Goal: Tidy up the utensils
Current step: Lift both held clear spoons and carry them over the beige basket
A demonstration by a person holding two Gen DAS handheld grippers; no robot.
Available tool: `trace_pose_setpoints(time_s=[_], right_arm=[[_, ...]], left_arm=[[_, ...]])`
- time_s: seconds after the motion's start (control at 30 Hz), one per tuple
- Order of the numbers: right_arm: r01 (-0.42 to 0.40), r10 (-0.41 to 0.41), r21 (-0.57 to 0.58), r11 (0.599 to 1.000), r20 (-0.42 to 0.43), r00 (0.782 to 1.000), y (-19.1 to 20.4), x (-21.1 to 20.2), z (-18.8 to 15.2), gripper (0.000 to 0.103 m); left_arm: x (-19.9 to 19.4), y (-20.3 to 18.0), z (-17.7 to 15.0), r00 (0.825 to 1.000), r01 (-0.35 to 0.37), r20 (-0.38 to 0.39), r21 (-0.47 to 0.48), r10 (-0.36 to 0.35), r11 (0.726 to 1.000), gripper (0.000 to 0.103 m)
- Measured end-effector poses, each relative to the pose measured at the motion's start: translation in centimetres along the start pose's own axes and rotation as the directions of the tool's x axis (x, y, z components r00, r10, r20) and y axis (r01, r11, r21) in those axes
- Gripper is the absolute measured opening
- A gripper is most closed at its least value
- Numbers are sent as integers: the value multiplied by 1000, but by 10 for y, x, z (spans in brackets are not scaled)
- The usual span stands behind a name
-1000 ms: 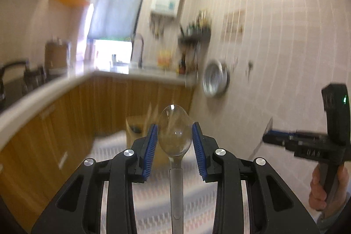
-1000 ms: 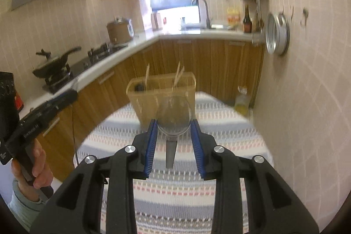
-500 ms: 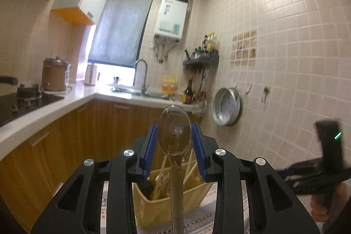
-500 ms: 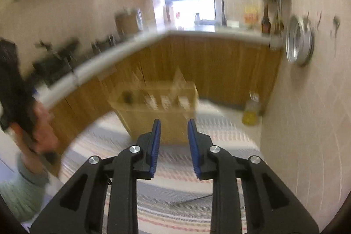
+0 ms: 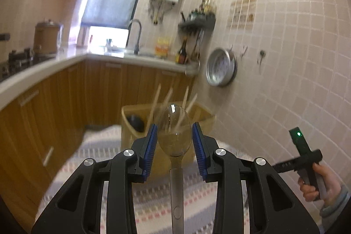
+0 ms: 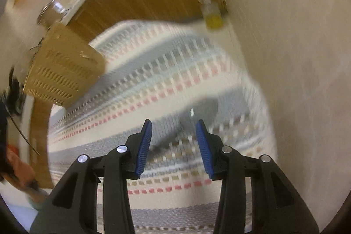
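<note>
A metal spoon (image 5: 174, 139) stands upright in my left gripper (image 5: 174, 131), which is shut on it, the bowl sitting between the blue pads. Just beyond it is a tan slotted utensil basket (image 5: 204, 122) holding several chopsticks (image 5: 155, 100) and a dark utensil (image 5: 136, 122). In the right wrist view the basket (image 6: 63, 71) is far off at the upper left. My right gripper (image 6: 173, 126) is open, points down at the striped cloth (image 6: 153, 80) and holds nothing. A blurred grey shape with a glint (image 6: 192, 112) lies on the cloth beyond its fingers.
A tiled wall (image 5: 285, 58) borders the table on the right, with a round metal lid (image 5: 221, 67) hanging on it. Wood cabinets and a counter (image 5: 65, 91) run along the left and back. A yellow bottle (image 6: 211, 12) stands past the table by the wall. A hand (image 5: 316, 185) grips the other handle.
The right gripper has let go of its spoon, opened, and swung down, rolling, toward the cloth. The left gripper has moved down toward the basket with its spoon.
</note>
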State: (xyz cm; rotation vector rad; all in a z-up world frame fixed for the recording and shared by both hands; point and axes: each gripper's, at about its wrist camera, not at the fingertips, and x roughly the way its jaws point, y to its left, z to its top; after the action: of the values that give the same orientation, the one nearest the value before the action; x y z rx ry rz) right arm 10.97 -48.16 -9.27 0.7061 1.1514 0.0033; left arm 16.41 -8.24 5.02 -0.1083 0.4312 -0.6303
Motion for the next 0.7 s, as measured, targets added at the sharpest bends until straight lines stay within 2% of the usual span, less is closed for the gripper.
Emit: trace_pose_setpoints(time_s=[0.07, 0.23, 0.3, 0.37, 0.47, 0.57, 0.7], right_arm=[[-12, 12, 47, 999, -14, 1000, -7, 8, -2, 39], [-62, 61, 120, 991, 11, 998, -23, 9, -1, 38], [-55, 54, 119, 991, 18, 998, -24, 9, 3, 38], [-11, 9, 92, 996, 24, 1000, -18, 8, 13, 37], [103, -103, 13, 995, -28, 994, 1, 14, 22, 37], [201, -205, -43, 979, -114, 972, 17, 26, 38, 37], [276, -273, -20, 961, -237, 932, 25, 41, 57, 37]], left_arm=[[-2, 2, -9, 1000, 20, -21, -17, -20, 1000, 31], [1, 7, -23, 998, 40, -37, -39, -42, 998, 31], [9, 7, -25, 998, 41, -50, -46, -44, 998, 31], [19, 5, -25, 997, 41, -62, -45, -43, 998, 31], [27, 0, -16, 995, 21, -98, -72, -28, 997, 31], [28, -3, -2, 987, -6, -162, -135, -16, 991, 31], [23, -10, 20, 968, -82, -247, -147, 44, 986, 31]])
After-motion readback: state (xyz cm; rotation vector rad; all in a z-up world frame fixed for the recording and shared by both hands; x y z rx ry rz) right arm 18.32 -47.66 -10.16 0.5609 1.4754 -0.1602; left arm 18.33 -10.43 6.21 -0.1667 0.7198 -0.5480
